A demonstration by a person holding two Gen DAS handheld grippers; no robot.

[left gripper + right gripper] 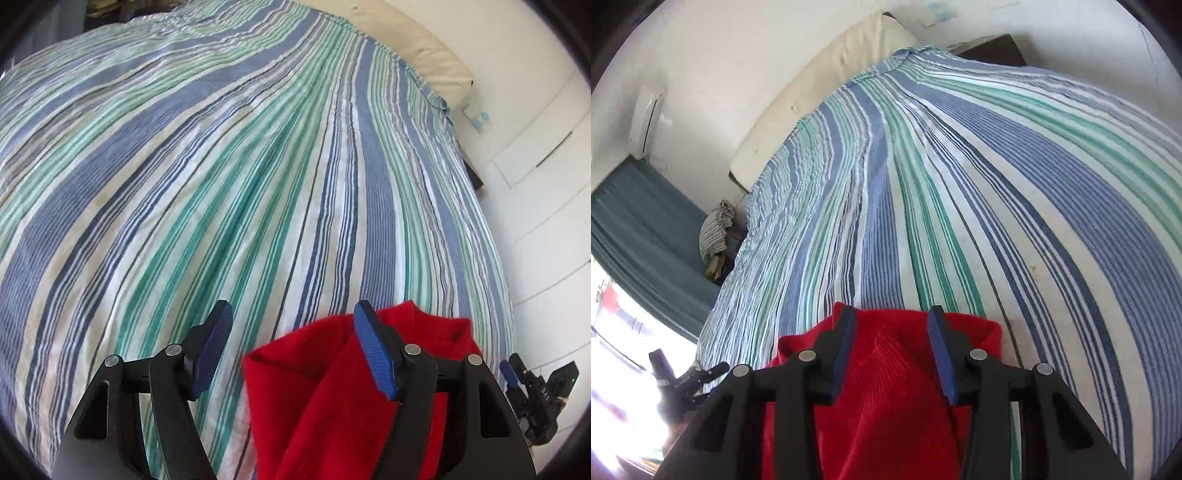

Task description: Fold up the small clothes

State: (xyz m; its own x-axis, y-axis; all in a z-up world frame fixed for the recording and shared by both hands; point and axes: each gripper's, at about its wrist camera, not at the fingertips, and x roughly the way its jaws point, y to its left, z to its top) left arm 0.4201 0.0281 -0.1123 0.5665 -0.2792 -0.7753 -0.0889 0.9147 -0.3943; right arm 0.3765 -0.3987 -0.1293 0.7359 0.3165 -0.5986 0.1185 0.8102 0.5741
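A red knit garment [314, 391] lies bunched on the striped bedspread [221, 184] at the bottom of the left wrist view. My left gripper [292, 308] stands wide open over it; the cloth rests against the right finger [373, 354] only, and the left finger is clear of it. In the right wrist view the same red garment [886, 406] fills the space under and between the fingers of my right gripper [892, 312]. Its jaws stand apart, and the pads do not pinch the cloth. Each gripper shows at the edge of the other's view.
The blue, green and white striped bedspread [997, 184] stretches far ahead. A beige pillow [417, 48] lies at the head end by a white wall. Beside the bed are a teal curtain [639, 229], a checked cloth bundle [716, 229] and a bright window.
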